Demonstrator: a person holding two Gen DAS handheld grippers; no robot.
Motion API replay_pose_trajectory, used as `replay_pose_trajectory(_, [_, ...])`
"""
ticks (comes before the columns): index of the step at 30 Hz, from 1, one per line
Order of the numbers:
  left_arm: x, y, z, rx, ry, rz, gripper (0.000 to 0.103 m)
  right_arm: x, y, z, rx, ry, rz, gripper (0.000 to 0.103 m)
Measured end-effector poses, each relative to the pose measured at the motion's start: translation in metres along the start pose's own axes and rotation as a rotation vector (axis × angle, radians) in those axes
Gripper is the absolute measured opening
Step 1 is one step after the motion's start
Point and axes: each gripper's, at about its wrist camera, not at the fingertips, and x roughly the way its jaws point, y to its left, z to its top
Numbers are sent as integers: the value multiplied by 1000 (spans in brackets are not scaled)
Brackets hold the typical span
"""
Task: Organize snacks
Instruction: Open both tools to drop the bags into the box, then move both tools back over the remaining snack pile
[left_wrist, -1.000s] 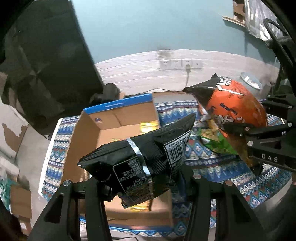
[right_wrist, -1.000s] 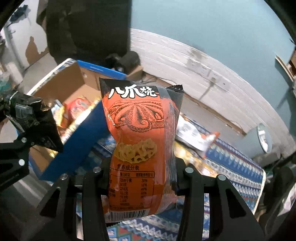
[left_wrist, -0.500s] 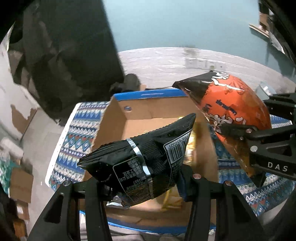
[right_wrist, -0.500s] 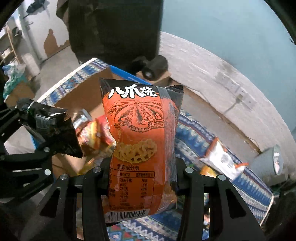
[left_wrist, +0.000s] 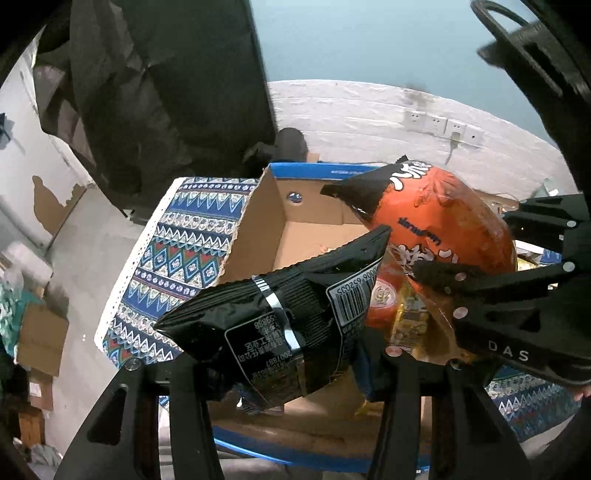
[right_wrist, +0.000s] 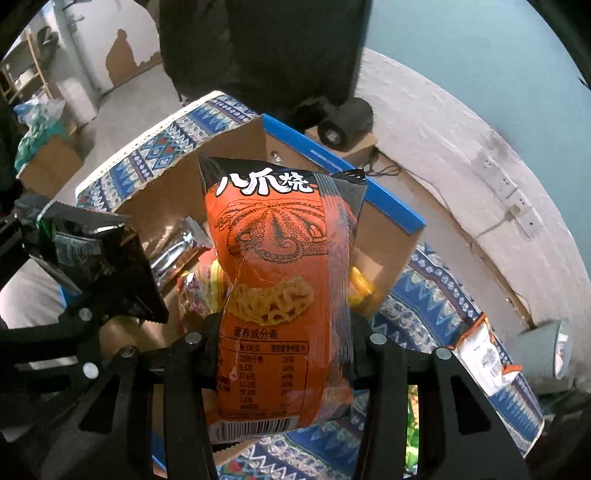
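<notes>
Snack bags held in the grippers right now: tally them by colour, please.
Black bag, in the left gripper: 1
Orange bag, in the right gripper: 1
Total held: 2

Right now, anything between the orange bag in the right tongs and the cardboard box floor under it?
Yes. Right wrist view: under the orange bag, loose snack packets already lie on the cardboard box floor.
</notes>
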Motion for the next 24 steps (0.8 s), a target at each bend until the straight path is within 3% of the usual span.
replay_pose_trajectory(3, [5, 1, 0, -4, 19, 24, 56, 4, -1, 4, 7, 10, 41, 47])
replay_pose_trajectory(6, [6, 1, 1, -9, 27, 33, 70, 3, -4, 8, 18, -3, 54, 56])
replay_pose_trajectory(9, [3, 0, 3, -10, 13, 51, 74, -4, -7, 10, 14, -17, 68, 62])
replay_pose_trajectory(16, [-6, -8, 6, -50, 15, -19, 77, -27, -23, -5, -9, -34, 25, 66])
replay_pose_trajectory(24, [-19, -40, 10, -13, 1, -66, 77, -48, -63, -37, 20, -27, -36, 68])
